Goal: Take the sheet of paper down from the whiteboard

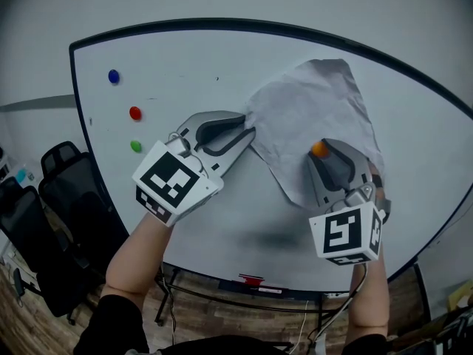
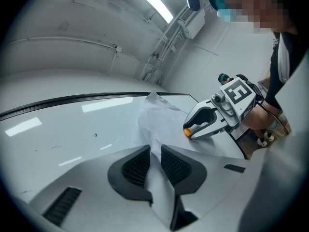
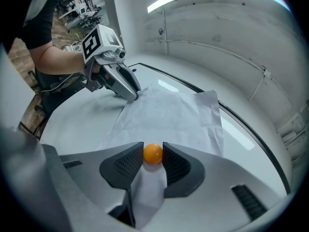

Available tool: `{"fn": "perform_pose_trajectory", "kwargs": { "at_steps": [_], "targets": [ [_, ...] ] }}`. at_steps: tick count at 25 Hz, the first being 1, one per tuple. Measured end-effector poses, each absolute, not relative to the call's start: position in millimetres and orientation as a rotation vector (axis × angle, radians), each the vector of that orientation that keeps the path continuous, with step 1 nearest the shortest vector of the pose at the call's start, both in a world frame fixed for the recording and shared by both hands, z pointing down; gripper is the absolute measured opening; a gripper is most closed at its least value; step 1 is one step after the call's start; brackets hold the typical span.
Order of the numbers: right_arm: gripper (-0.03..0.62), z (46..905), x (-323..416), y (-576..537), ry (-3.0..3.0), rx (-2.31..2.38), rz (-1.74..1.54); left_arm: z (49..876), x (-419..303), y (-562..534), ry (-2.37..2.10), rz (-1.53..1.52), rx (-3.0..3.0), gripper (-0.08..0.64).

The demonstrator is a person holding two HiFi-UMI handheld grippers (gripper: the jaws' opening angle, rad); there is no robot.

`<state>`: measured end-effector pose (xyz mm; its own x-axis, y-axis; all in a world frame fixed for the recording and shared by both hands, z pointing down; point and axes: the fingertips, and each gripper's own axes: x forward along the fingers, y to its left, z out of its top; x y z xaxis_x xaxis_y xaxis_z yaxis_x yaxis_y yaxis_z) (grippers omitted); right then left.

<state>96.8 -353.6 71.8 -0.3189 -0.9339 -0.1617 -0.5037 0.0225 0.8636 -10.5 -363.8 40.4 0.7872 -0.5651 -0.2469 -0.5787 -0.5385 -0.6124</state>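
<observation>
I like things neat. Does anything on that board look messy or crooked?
Yes. The sheet of paper is wrinkled and sits crooked on the whiteboard; the left gripper bunches its edge, and an orange magnet sits on it.

Whiteboard (image 1: 185, 72): white face, black frame.
Sheet of paper (image 1: 310, 117): plain pale grey-white, unprinted.
Orange magnet (image 3: 153, 154): solid orange, between right gripper (image 1: 321, 154) jaws.
Blue magnet (image 1: 113, 75), red magnet (image 1: 134, 112), green magnet (image 1: 136, 146): solid colours, well left of left gripper (image 1: 248, 128) jaws.
Both grippers: grey shells, jaws with black ribbed pads (image 2: 136, 167).
Marker cubes (image 1: 171, 180): black squares on white.
Chairs (image 1: 66, 198): black.
Floor (image 1: 222, 302): brown wood grain.
</observation>
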Motion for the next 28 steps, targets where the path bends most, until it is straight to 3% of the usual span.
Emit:
{"fn": "perform_pose_trajectory", "kwargs": {
  "at_steps": [9, 28],
  "targets": [
    [0.129, 69.5, 95.4, -352.0, -1.844, 1.463, -1.236, 37.5, -12.8, -362.2, 0.855, 0.05, -2.251, 0.028],
    [0.129, 70.1, 97.7, -346.3, -1.871, 1.463, -1.257, 38.3, -8.8, -359.4, 0.85, 0.06, -2.234, 0.015]
  ]
}}
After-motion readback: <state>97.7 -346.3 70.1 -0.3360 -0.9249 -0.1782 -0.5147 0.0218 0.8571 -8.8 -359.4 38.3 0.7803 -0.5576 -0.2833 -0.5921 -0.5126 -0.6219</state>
